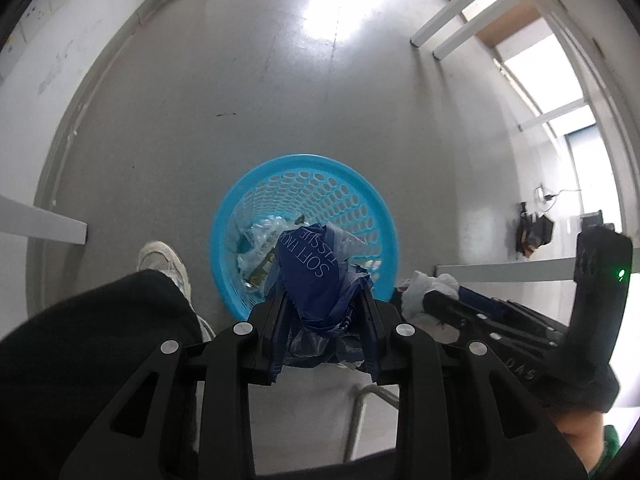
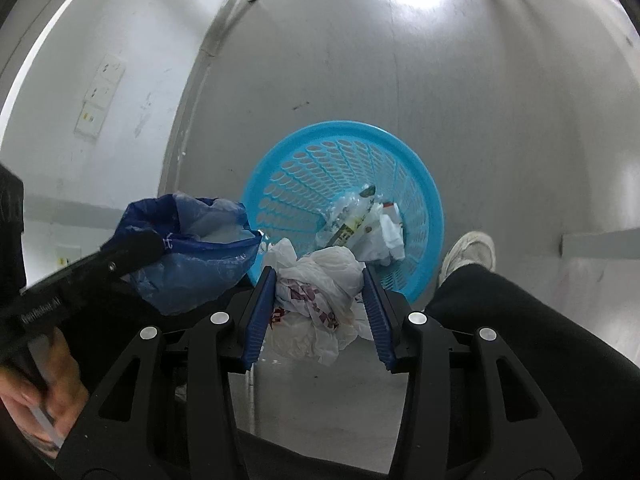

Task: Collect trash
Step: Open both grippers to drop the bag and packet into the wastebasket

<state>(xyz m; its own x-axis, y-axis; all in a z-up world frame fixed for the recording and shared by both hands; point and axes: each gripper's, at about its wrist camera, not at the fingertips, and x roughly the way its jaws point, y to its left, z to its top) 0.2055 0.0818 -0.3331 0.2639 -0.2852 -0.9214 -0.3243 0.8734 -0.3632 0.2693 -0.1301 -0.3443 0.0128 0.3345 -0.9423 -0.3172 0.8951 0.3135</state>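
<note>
We see the left gripper (image 1: 325, 300) clamped on a crumpled dark-blue plastic tissue wrapper (image 1: 316, 276), and the right gripper (image 2: 320, 304) pinching a crumpled white plastic bag (image 2: 320, 292). Both hang just above the near rim of the round light-blue perforated plastic basket (image 2: 344, 152), which holds a few clear and white wrappers (image 2: 360, 220).

One blue basket (image 2: 424, 184) – two grippers, two crumpled wrappers held

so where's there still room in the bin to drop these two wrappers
The far half of the blue bin, beyond the bottle and white scraps, is bare. The near side is crowded. The left claw holds the blue wrapper, the right claw the white bag.
</note>
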